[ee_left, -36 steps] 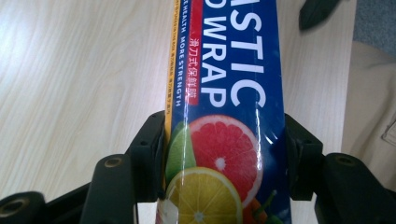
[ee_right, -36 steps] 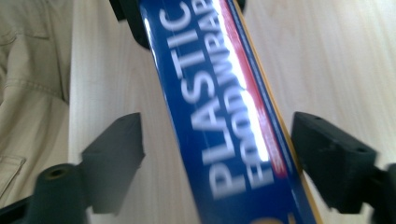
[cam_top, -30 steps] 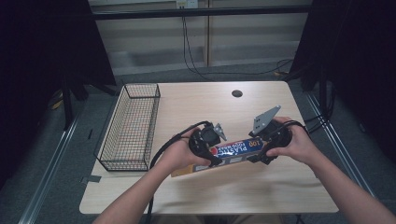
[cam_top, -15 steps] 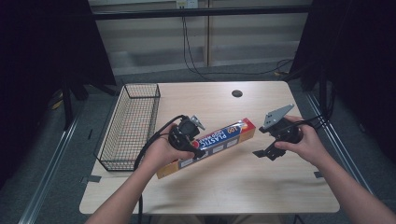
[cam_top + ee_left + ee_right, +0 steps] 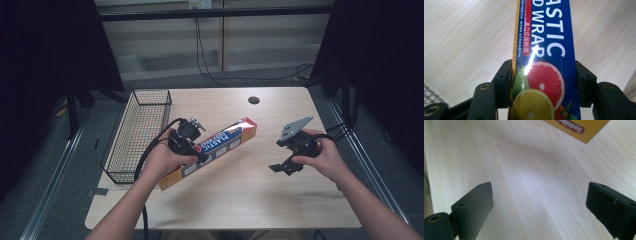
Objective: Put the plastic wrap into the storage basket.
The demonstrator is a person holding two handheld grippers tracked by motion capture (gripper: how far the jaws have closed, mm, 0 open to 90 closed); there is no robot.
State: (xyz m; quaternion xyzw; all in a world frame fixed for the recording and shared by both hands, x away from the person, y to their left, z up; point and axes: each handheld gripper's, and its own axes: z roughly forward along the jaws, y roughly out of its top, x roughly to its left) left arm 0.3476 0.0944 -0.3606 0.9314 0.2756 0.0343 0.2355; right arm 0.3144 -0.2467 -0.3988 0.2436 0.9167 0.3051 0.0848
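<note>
from the high view i see the wire basket at the table's left edge. just right of the basket, my left gripper has its jaws clamped on the plastic wrap box, long axis slanting from near-left to far-right. the left gripper view adds citrus fruit print between its jaws. well right of the box, my right gripper hangs with jaws spread wide, holding nothing, over bare wood.

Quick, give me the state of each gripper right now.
Left gripper: shut on the plastic wrap box.
Right gripper: open, holding nothing, over the table.
</note>
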